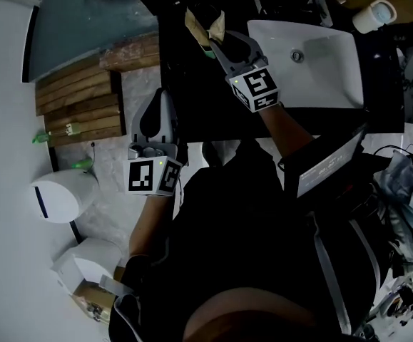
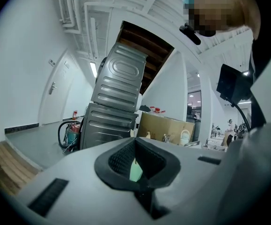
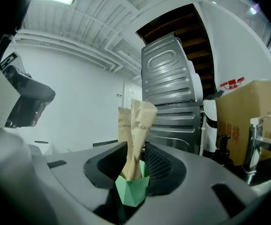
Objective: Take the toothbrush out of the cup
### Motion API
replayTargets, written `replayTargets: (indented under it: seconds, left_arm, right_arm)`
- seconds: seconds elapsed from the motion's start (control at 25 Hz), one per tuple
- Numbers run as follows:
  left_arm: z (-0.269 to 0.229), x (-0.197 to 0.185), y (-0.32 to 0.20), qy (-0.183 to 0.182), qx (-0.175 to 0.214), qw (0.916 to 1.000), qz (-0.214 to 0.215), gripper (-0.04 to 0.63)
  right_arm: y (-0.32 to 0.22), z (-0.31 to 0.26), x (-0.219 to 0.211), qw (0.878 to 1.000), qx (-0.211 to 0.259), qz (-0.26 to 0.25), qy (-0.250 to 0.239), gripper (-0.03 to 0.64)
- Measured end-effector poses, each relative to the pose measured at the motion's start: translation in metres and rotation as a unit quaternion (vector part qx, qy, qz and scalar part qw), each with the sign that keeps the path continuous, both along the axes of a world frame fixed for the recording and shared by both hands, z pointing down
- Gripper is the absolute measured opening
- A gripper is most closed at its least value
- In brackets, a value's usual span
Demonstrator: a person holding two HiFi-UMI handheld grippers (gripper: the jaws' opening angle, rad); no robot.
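My right gripper (image 1: 217,47) is shut on a small faceted mint-green cup (image 3: 131,190), held out level over the black counter left of the sink. Two toothbrushes in brown paper wrappers (image 3: 136,125) stand upright in the cup, and in the head view the wrappers (image 1: 205,26) stick out past the jaws. My left gripper (image 1: 161,100) hangs lower and to the left, apart from the cup, with its jaws shut. In the left gripper view a pale green sliver (image 2: 135,170) shows in the notch between the pads; I cannot tell what it is.
A white sink basin (image 1: 324,63) lies right of the right gripper, with a paper roll (image 1: 372,14) behind it. Wooden slats (image 1: 78,98) and a white round bin (image 1: 60,197) sit on the floor at left. A grey metal appliance (image 2: 119,102) and a cardboard box (image 3: 261,116) stand ahead.
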State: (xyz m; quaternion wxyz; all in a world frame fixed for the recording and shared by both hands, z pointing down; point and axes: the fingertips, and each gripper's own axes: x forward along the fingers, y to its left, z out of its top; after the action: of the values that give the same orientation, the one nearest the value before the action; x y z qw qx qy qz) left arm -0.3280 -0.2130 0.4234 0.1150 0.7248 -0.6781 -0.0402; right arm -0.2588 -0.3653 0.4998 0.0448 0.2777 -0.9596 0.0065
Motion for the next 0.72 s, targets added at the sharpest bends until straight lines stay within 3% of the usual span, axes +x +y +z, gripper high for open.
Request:
replayTargets:
  seconds: [0.56, 0.72]
  left_arm:
    - [-0.04, 0.004, 0.008, -0.002, 0.051, 0.9934, 0.103, 0.005]
    - [-0.048, 0.005, 0.01, 0.006, 0.062, 0.9904, 0.123, 0.005]
  right_arm:
    - [0.041, -0.086, 0.031, 0.997, 0.026, 0.067, -0.028, 0.11]
    - [0.064, -0.108, 0.041, 0.996, 0.03, 0.076, -0.042, 0.063]
